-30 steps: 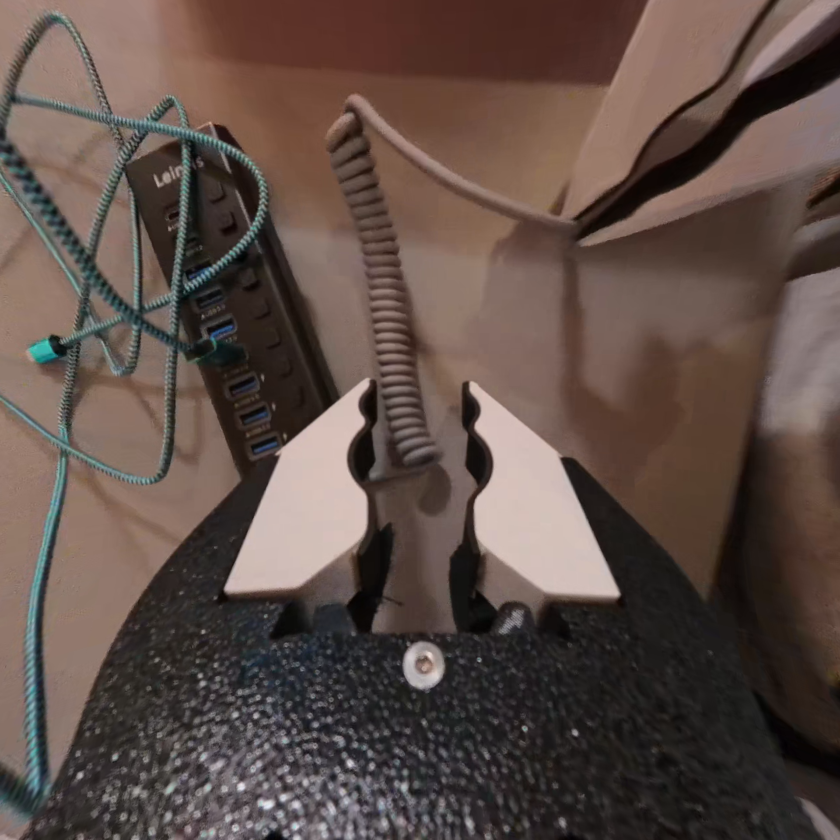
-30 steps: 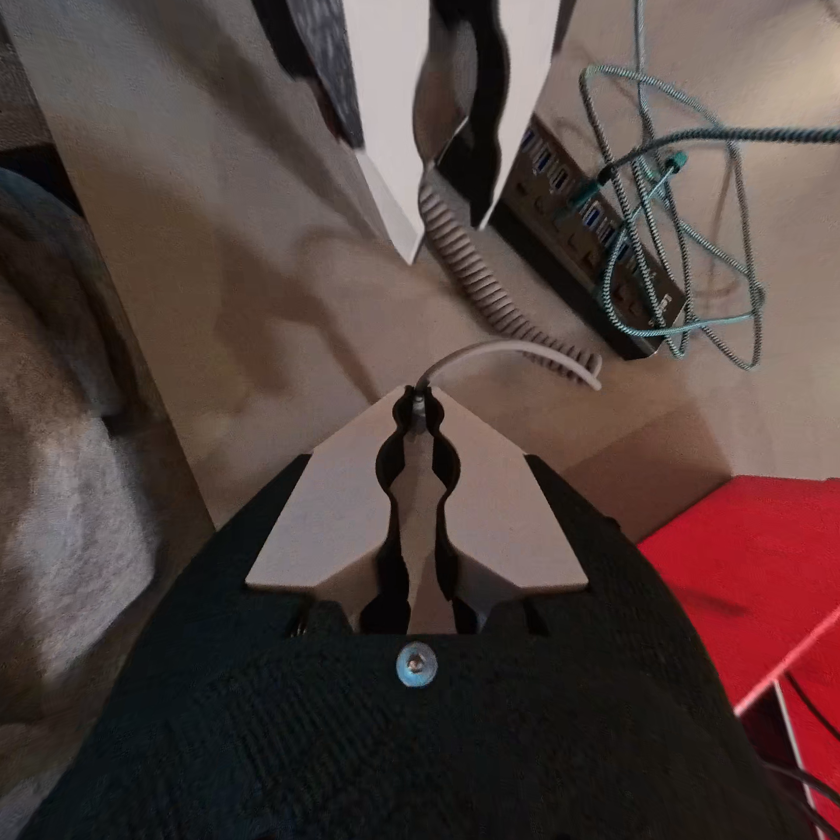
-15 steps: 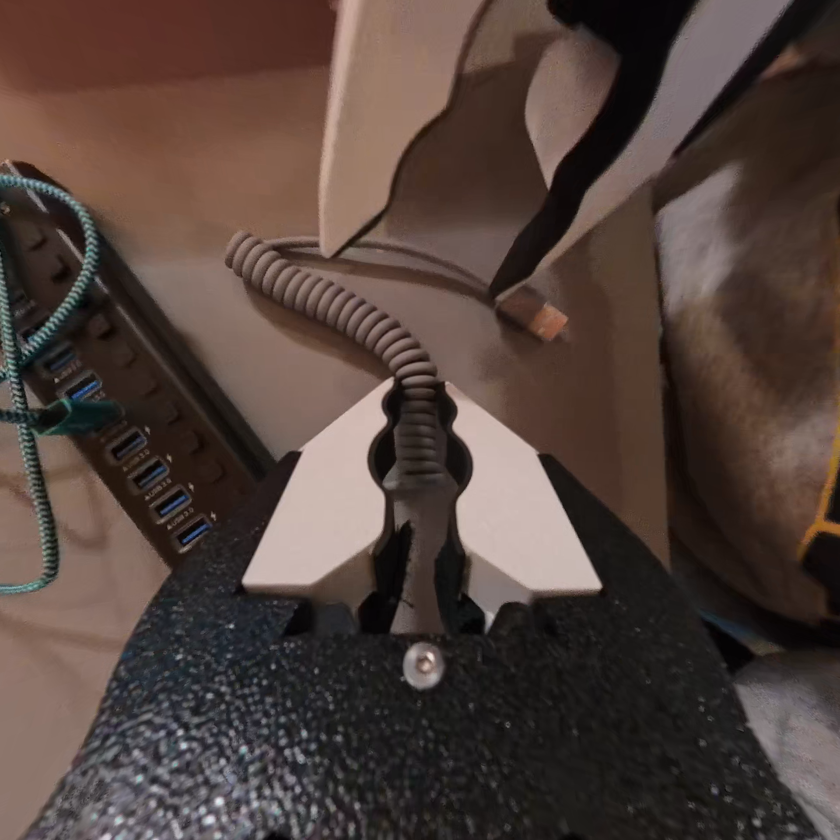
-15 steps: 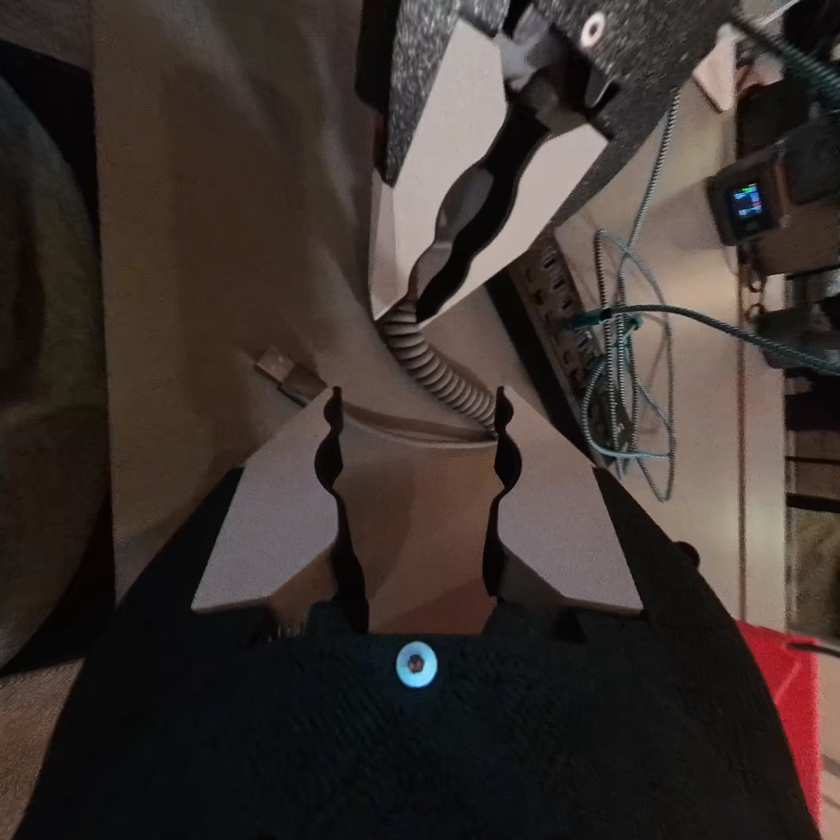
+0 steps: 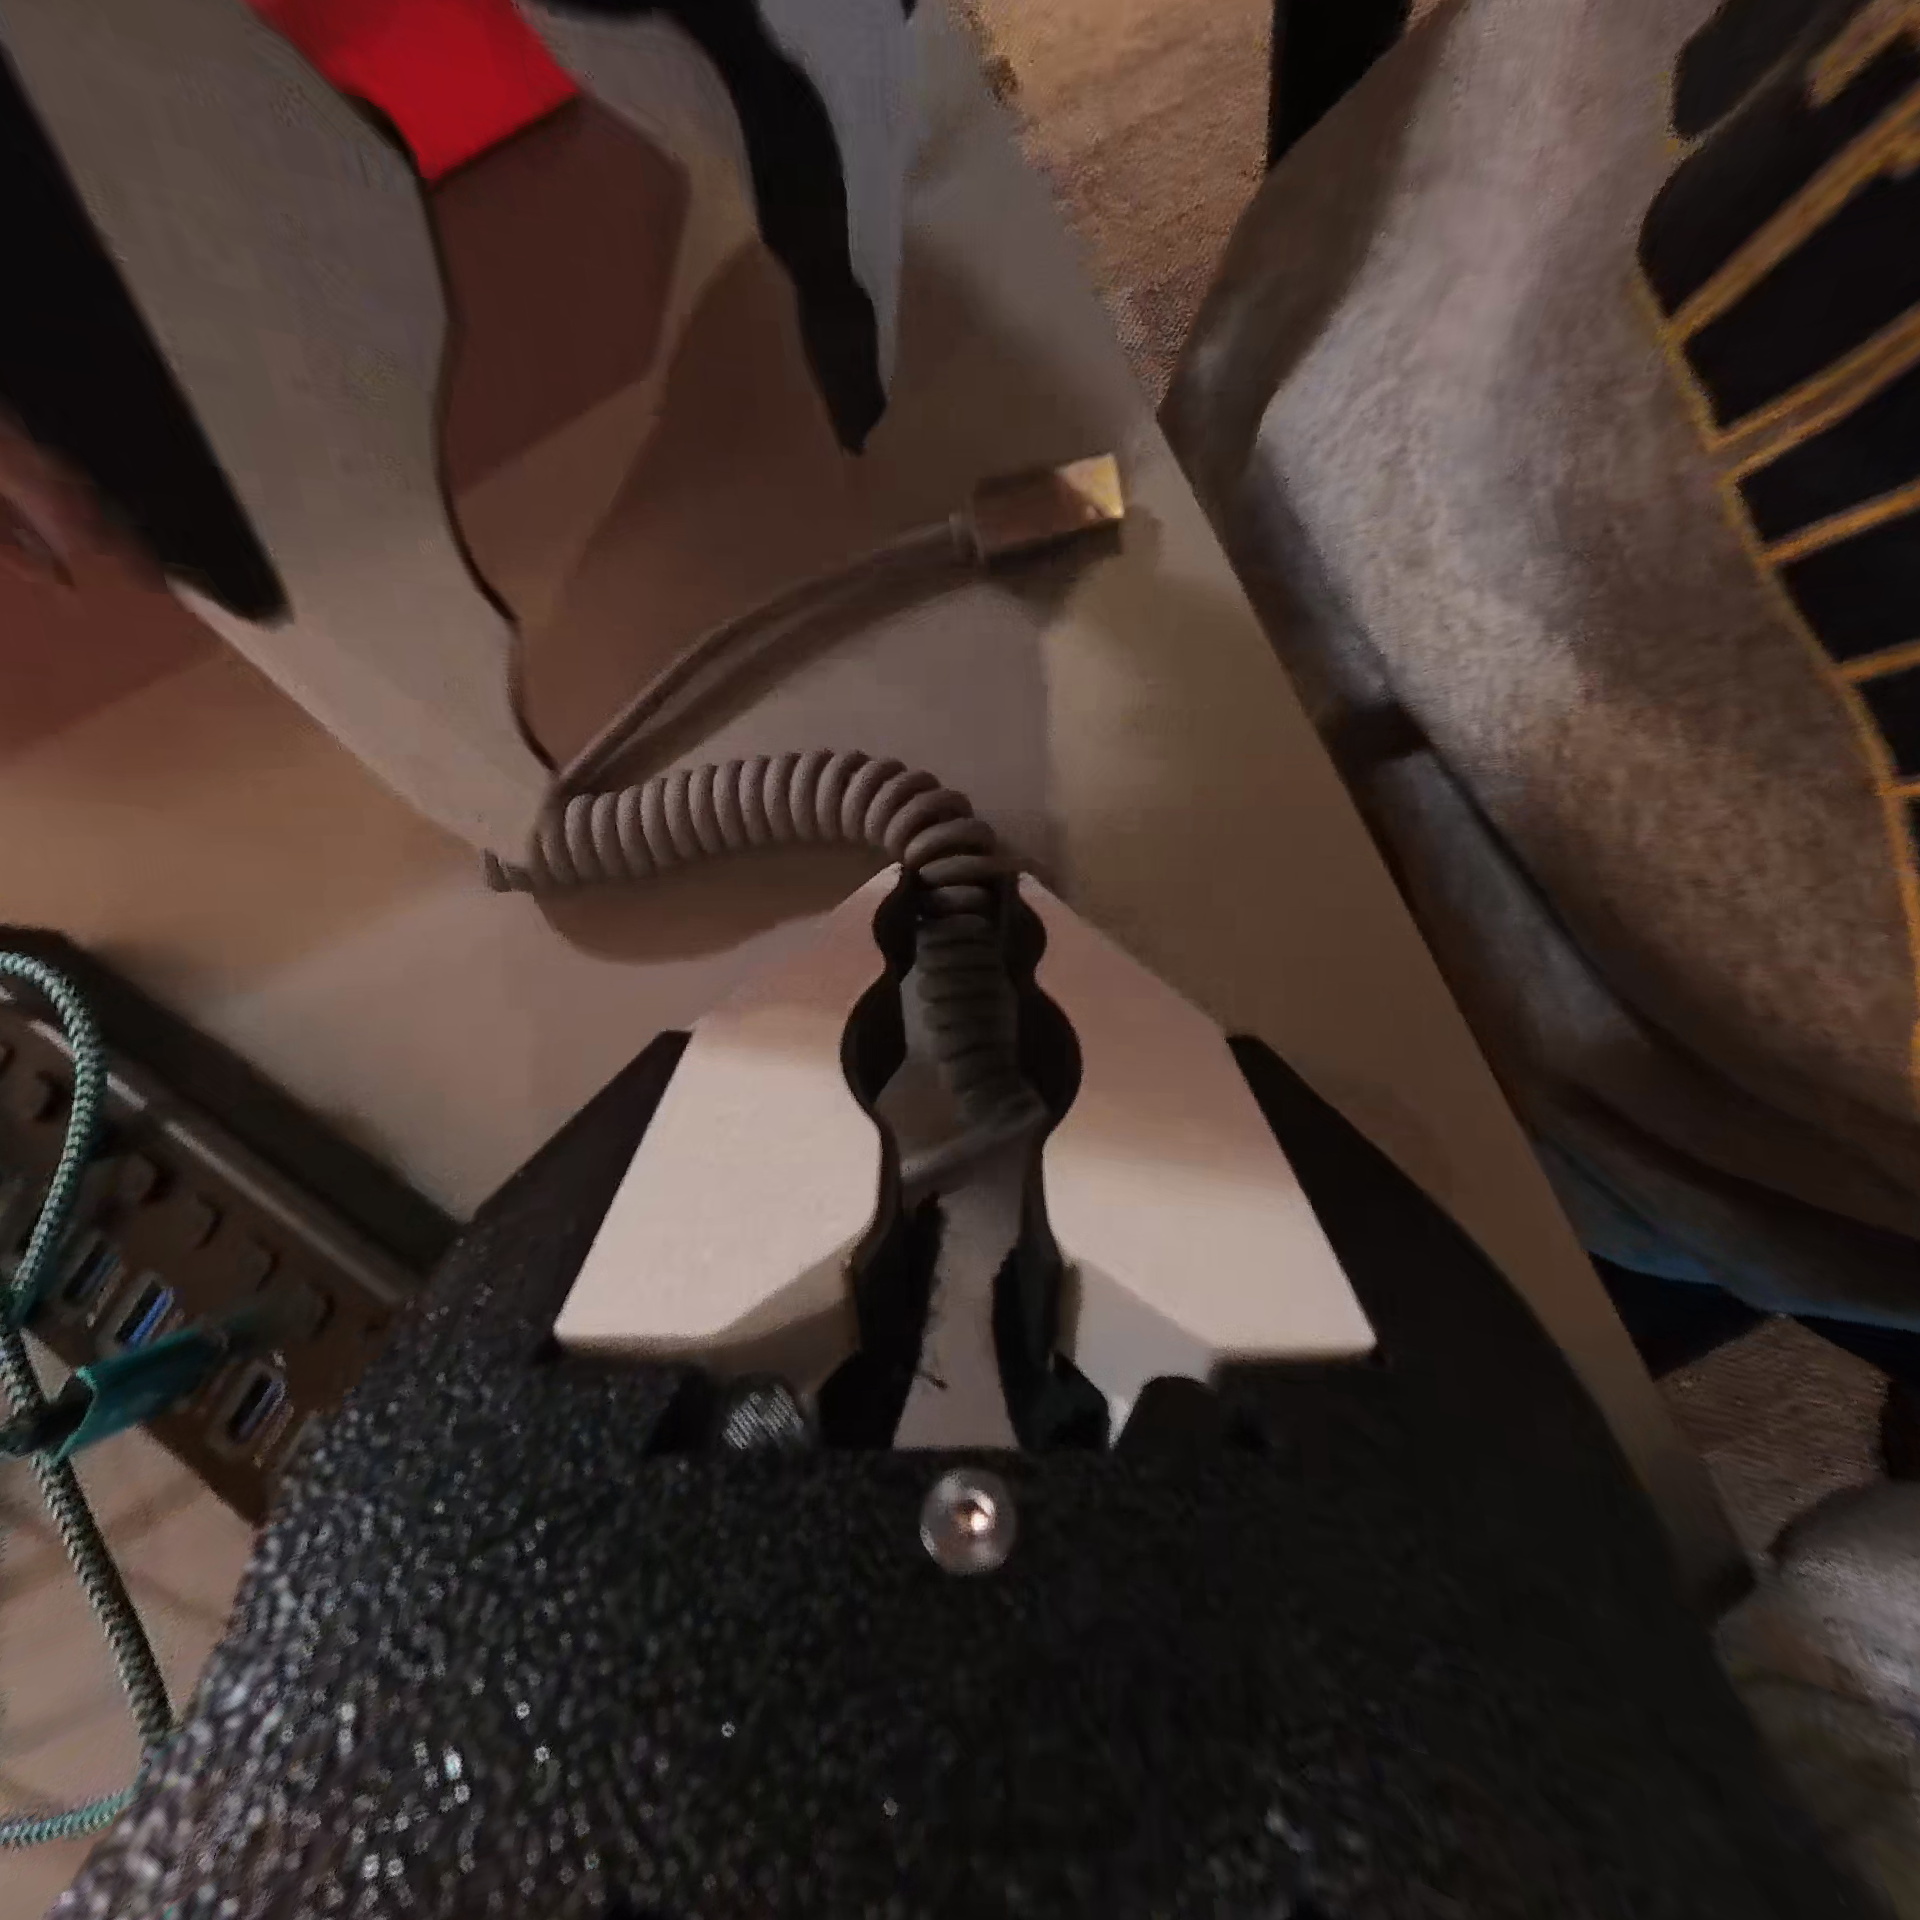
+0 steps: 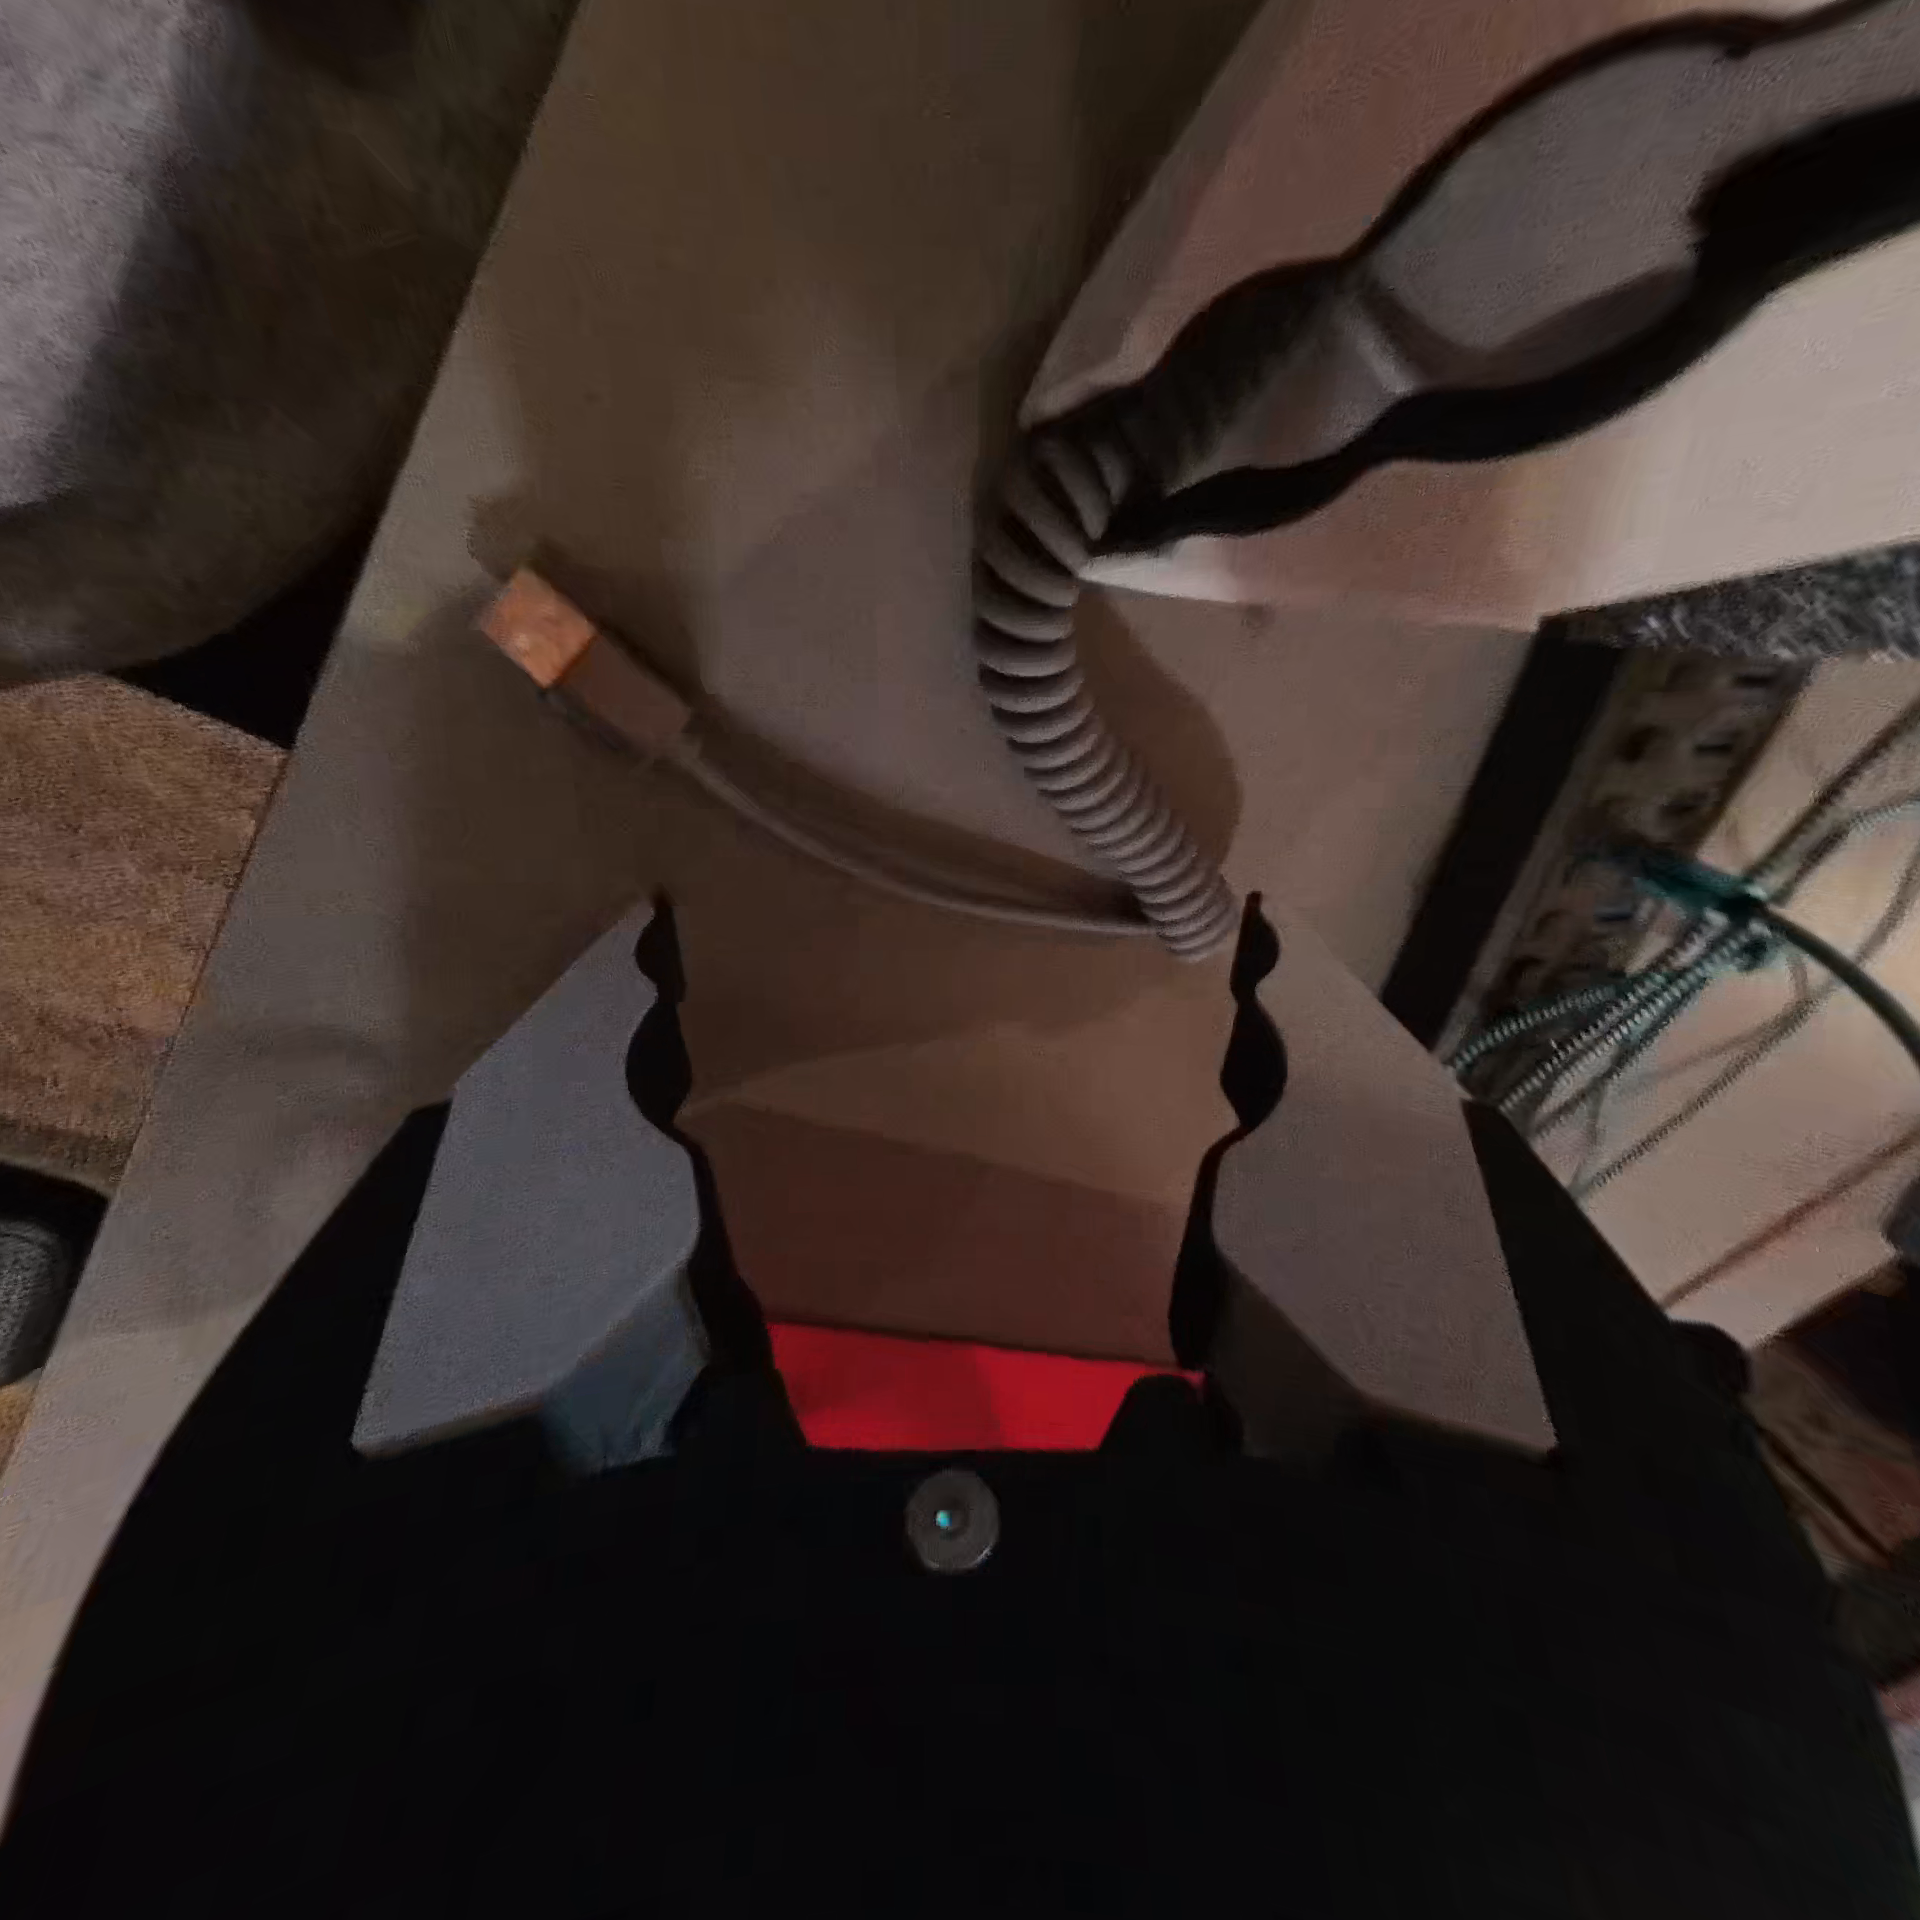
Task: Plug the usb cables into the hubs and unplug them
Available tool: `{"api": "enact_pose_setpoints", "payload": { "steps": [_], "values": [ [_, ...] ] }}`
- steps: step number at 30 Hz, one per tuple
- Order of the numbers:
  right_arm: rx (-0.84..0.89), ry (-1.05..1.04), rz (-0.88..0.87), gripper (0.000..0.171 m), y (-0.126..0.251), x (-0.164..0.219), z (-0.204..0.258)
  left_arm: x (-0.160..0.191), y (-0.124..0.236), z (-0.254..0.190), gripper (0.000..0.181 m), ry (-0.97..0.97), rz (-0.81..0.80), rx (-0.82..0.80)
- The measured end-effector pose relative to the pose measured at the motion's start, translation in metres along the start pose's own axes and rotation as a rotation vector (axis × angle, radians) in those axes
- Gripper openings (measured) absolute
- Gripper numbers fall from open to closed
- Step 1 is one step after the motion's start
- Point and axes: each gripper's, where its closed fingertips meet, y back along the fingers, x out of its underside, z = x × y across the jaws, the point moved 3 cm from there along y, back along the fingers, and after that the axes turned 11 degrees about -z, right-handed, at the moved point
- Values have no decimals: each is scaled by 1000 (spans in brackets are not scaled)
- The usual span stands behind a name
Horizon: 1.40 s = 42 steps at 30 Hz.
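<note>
A grey USB cable lies on the beige table [image 5: 260, 935]. My left gripper [image 5: 956, 883] is shut on its coiled part [image 5: 727, 810], a little above the table. The cable's straight end runs to a metal USB plug [image 5: 1049, 499] lying loose near the table edge. My right gripper [image 6: 956, 914] is open and empty, with the coil [image 6: 1081, 779] just beyond its right fingertip and the plug [image 6: 540, 644] ahead to the left. The dark multi-port hub [image 5: 156, 1299] lies at lower left, with a teal braided cable [image 5: 135, 1371] plugged into it.
The right gripper's fingers [image 5: 312, 312] hang over the table in the left wrist view. The left gripper [image 6: 1081, 520] shows at top right in the right wrist view. Grey fabric [image 5: 1558, 623] lies past the table edge. A red object [image 6: 977, 1392] is below. The hub [image 6: 1621, 831] and teal cable [image 6: 1704, 904] are at right. There is about 7 centimeters between the tips of the two grippers. The dark multi-port hub [image 5: 156, 1299] lies around 10 centimeters away from my right fingertips. Seen from the right wrist view [image 6: 1606, 915] as well.
My left gripper closed on the coiled part and has lifted and turned it. My right gripper opened, let go of the thin cable end, and swung round toward the plug.
</note>
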Motion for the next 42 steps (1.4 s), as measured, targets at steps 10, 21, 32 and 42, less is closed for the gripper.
{"api": "enact_pose_setpoints", "payload": {
  "steps": [10,21,32,42],
  "values": [
    [-274,26,-79,66,-12,-15,3,-2,-2,-4,14,-3,-82,43],
    [-152,-133,-40,10,-10,-15,2,-23,77,-2,12,139,-150,-106],
    [729,-342,-85,8,140,7,-16,-43,153,26,6,39,-251,-578],
    [1245,-458,122,9,303,71,15,-27,139,35,3,113,-207,-559]
  ]
}}
